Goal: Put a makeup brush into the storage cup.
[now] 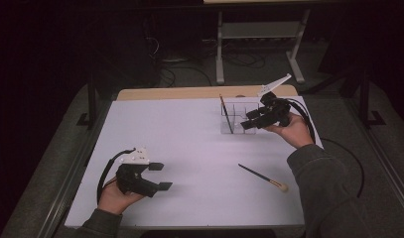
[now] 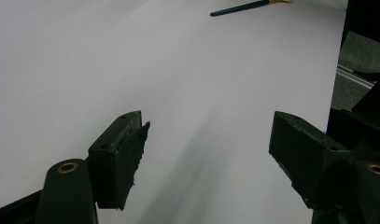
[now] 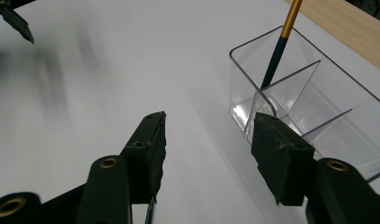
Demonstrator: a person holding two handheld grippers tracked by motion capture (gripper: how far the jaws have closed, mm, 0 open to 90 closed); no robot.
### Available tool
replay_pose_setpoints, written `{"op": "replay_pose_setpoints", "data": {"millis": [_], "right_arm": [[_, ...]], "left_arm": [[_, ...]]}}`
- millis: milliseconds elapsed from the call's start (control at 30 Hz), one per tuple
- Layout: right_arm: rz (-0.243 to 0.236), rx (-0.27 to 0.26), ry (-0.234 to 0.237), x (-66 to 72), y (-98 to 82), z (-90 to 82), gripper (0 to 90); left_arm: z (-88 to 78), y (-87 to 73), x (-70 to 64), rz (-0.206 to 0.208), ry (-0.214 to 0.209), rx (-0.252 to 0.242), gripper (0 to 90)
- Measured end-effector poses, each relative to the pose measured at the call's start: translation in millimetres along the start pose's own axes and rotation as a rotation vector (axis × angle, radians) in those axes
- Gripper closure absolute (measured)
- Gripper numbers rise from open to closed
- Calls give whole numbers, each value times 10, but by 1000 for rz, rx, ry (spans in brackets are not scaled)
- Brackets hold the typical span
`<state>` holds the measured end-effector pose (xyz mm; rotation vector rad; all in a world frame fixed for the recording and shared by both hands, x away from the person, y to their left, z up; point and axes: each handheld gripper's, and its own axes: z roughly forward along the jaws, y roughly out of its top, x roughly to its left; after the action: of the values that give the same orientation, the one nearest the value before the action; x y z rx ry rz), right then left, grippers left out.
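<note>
1. Standing toward the far right of the white table (image 1: 189, 144), a clear divided organizer (image 1: 235, 118) serves as the landmark for everything else.
2. One dark-handled brush (image 1: 225, 113) leans upright in the organizer's left-end compartment, its gold ferrule (image 3: 290, 18) rising above the rim in the right gripper view.
3. A second brush (image 1: 261, 177) lies flat on the table, nearer the person than the organizer and a little to its right, bristle end pointing toward the person's right sleeve (image 1: 321, 183).
4. The right gripper (image 1: 253, 119) hovers just beside the organizer's right end, held by the right hand (image 1: 291, 130); its jaws stand apart with nothing between them.
5. In the right gripper view, one black jaw overlaps the organizer's near corner (image 3: 264, 105); whether it touches the plastic is hard to tell.
6. The left gripper (image 1: 159, 176) sits well apart from the organizer, toward the near left of the table, held in the left hand (image 1: 115, 198).
7. Its jaws are spread wide and empty over bare white surface.
8. A wooden strip (image 1: 199, 92) borders the table just beyond the organizer.
</note>
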<state>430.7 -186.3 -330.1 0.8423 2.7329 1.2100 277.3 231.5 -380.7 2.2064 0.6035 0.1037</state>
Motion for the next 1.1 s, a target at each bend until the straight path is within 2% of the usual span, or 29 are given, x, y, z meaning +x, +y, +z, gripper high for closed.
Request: {"op": "replay_pose_setpoints", "data": {"millis": [633,900,933,1100], "right_arm": [[-23,4,-19,189,-145,-145,409],[0,3,-39,220,-248,-187,392],[14,8,-40,232,-256,-190,391],[10,25,-44,282,-303,-158,387]], "left_arm": [[-7,-22,0,-6,3,0,255],[5,-42,3,-9,5,5,248],[11,-46,-1,-11,8,5,247],[19,-70,5,-15,16,18,247]]}}
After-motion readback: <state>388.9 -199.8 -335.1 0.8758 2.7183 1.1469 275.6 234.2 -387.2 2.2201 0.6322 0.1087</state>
